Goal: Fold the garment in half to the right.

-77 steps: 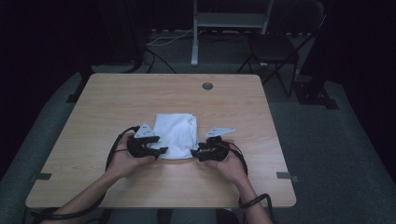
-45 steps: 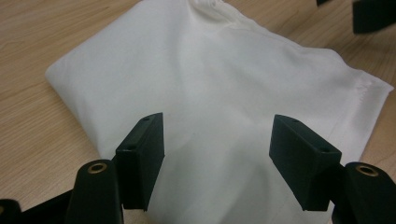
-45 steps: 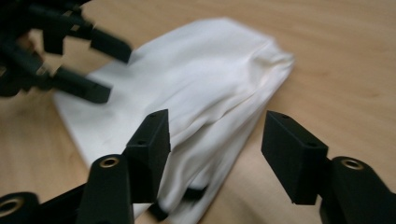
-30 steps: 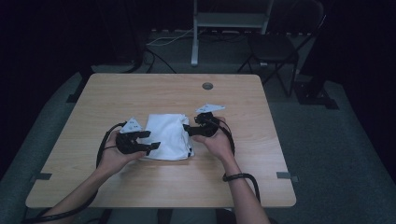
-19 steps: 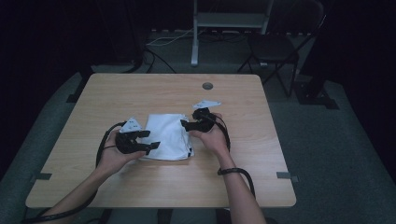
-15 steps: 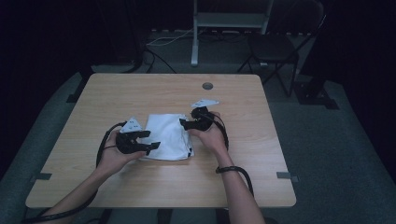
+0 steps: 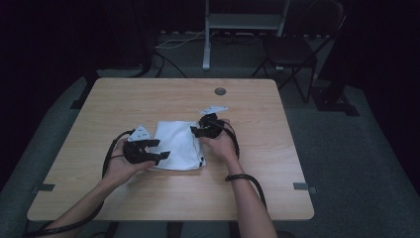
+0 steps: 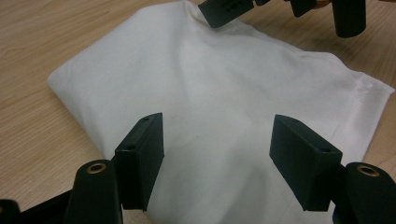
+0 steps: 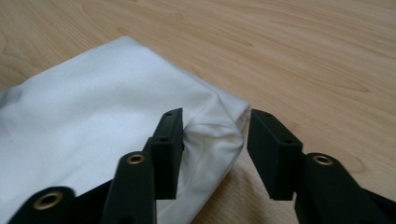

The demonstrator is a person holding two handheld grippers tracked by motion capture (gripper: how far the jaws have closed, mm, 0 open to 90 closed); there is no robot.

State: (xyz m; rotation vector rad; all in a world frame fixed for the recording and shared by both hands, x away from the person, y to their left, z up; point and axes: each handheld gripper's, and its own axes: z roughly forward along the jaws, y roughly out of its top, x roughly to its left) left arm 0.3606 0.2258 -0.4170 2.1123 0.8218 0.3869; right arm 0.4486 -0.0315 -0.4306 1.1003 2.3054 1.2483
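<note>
Folding is at the corner-grab step: near the middle of the table (image 7: 277, 163) lies the white cloth (image 7: 179, 145), its far corner between the right gripper (image 9: 214, 140)'s just-narrowing jaws, not yet pinched, while the left gripper (image 8: 215, 161) hovers wide over the cloth's near edge, so next comes a firm pinch.

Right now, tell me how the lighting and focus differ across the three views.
High view: dim, the room around the table nearly black, the white cloth the brightest thing. Left gripper view: evenly lit and bright, the cloth nearly washed out, the near claw slightly soft. Right gripper view: bright, wood grain sharp, a soft shadow in the cloth corner between the claw's jaws.
</note>
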